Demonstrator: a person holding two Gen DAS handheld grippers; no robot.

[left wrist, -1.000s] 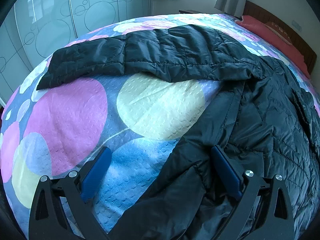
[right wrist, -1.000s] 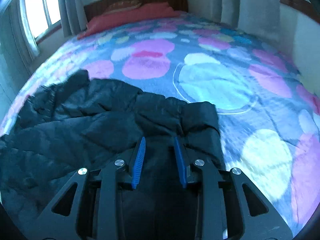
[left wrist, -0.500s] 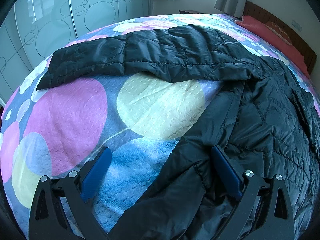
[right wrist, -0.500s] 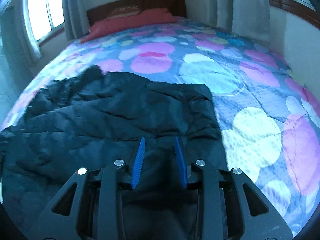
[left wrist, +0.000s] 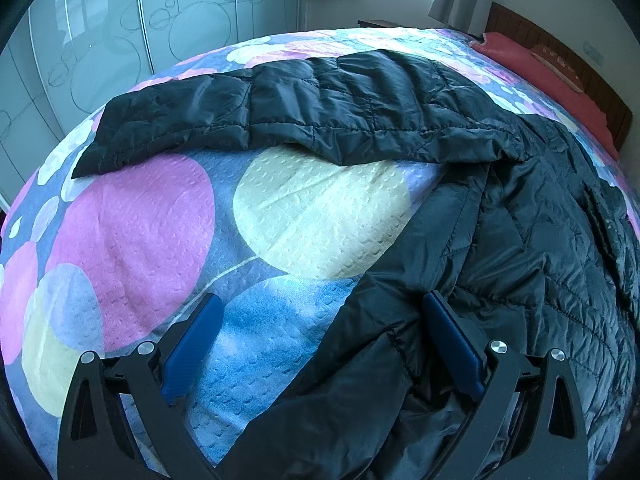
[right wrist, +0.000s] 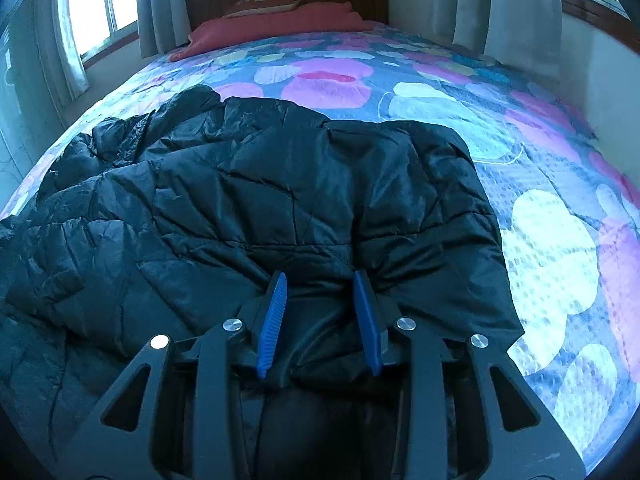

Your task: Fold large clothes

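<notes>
A large black quilted jacket (left wrist: 532, 240) lies spread on the bed, one sleeve (left wrist: 304, 116) stretched out to the left across the cover. My left gripper (left wrist: 320, 298) stands wide open low over the jacket's lower edge; its right finger (left wrist: 452, 344) rests on the fabric and the left one is over bare bedspread. In the right wrist view the jacket (right wrist: 280, 184) lies folded over itself. My right gripper (right wrist: 321, 276) still has a bunched fold of it between its pads, and its jaws are opening.
The bedspread (left wrist: 132, 232) with big pink, yellow and blue circles covers the whole bed (right wrist: 552, 240). A red pillow (right wrist: 276, 24) and a wooden headboard are at the far end. Wardrobe doors (left wrist: 120, 48) stand past the bed's left side, with curtained windows around.
In the right wrist view the held part of the jacket has come forward and down onto the bed, and the jaws stand slightly wider. The left wrist view is unchanged.
</notes>
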